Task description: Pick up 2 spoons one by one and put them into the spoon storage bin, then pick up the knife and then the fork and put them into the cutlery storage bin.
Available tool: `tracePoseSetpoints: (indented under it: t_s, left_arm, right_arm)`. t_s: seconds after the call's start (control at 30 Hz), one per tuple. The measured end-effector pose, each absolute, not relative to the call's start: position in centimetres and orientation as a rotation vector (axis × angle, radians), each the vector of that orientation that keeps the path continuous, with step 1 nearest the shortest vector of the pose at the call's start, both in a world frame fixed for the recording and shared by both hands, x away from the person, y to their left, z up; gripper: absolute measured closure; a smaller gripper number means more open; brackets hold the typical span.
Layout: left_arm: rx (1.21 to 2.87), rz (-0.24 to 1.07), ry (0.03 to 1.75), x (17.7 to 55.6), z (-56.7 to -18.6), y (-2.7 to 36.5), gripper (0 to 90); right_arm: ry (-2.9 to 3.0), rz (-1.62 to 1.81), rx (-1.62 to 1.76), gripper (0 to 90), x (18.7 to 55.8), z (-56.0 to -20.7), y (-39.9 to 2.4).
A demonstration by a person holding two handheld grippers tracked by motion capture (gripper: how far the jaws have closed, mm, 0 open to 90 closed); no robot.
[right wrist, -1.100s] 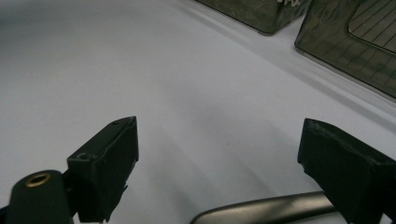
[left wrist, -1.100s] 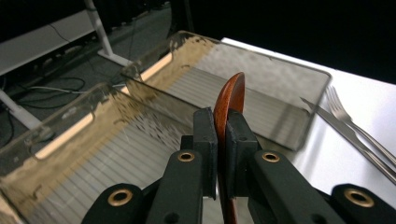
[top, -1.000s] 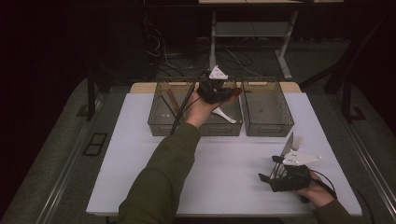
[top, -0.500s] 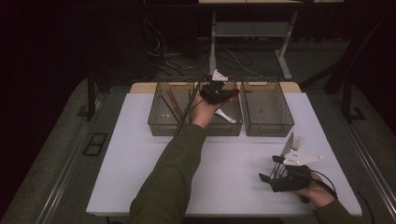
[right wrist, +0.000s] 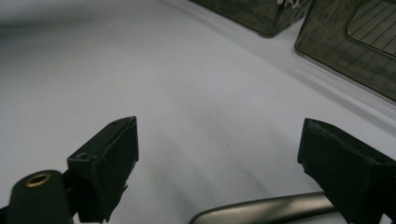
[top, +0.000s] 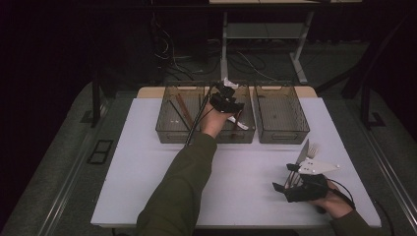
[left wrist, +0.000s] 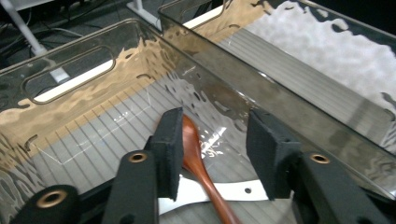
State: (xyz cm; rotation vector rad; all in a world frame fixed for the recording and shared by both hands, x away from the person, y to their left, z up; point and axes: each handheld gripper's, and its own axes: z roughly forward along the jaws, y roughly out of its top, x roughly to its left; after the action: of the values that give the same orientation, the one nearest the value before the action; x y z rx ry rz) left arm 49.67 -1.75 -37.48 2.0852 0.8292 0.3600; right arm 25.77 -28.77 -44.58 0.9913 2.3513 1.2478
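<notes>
Nearest me, right claw (top: 295,173) sits low on the white tabletop (top: 147,172), jaws spread wide w/ nothing pinched; a grey metal handle (right wrist: 261,213) lies across just below the gap. A knife (top: 302,151) and fork (top: 312,149) lie on the tabletop right by it.

Farther back, left claw (left wrist: 212,144) is down inside the middle bin (top: 248,135) of three smoky clear bins. Its jaws have just been opening, now partly spread. The wooden spoon (left wrist: 198,158) lies on the bin's ribbed floor between the pads, right against the left-hand pad, clear of the other, not pinched. It rests across a white flat utensil (left wrist: 229,191). Left bin (top: 164,132) holds dark sticks; right bin (top: 302,130) beyond.
</notes>
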Motion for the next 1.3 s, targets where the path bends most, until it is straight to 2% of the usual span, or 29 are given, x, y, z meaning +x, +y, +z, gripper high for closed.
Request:
tracePoseSetpoints:
  t_s: [0.43, 0.73, 1.13, 1.3]
  left_arm:
    - [2.060, 0.301, 0.696, 46.1, -36.0, 0.5, 37.5]
    - [2.045, 0.289, 0.645, 42.3, -35.5, 3.3, 32.5]
    - [2.042, 0.266, 0.623, 37.0, -37.7, 7.1, 24.3]
    - [2.043, 0.264, 0.636, 35.2, -38.6, 8.6, 19.6]
  right_arm:
    - [2.344, 1.245, 1.054, 12.9, 26.0, -44.3, -29.3]
    - [2.345, 1.221, 1.069, 13.7, 26.0, -44.0, -29.5]
    - [2.352, 1.227, 1.142, 13.7, 26.3, -42.7, -30.9]
    - [2.358, 1.207, 1.160, 20.0, 26.5, -42.7, -31.2]
